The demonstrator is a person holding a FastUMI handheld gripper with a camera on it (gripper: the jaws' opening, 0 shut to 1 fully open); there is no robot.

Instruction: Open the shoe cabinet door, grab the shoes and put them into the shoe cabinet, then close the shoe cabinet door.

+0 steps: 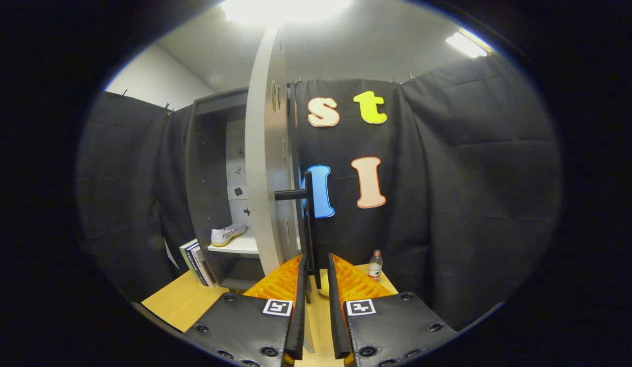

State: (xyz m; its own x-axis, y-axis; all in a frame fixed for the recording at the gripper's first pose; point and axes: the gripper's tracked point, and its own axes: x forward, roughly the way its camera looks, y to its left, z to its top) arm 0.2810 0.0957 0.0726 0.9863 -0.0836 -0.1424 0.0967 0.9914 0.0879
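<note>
While I look along my gripper (pixel 314 278), I see its two fingers with a small gap between them. The black door handle (pixel 309 224) is a long upright bar, and its low end drops into that gap. I cannot tell if both fingers press on it, so I cannot say if I have it tight.

The cabinet door (pixel 265 168) stands open with its thin edge turned toward me. It rises at 12 o'clock from my fingers, a bit to the left. A short black post joins the handle to the door.

At 10 o'clock, past the door, is the dark shoe cabinet (pixel 209 178). It is open and I can see inside. One shoe (pixel 228 234), white with a yellow sole, lies on a pale shelf (pixel 237 246) in there.

Some books (pixel 196 262) lean against the cabinet's outer side, low down at 9 o'clock. They stand on the wooden table (pixel 181 300).

A small bottle (pixel 375 265) with a red cap stands upright on the table at 2 o'clock, close to my right finger and near the black cloth wall (pixel 464 193).

Bright lamps (pixel 466 45) shine on the ceiling, up at 12 o'clock and 1 o'clock.
</note>
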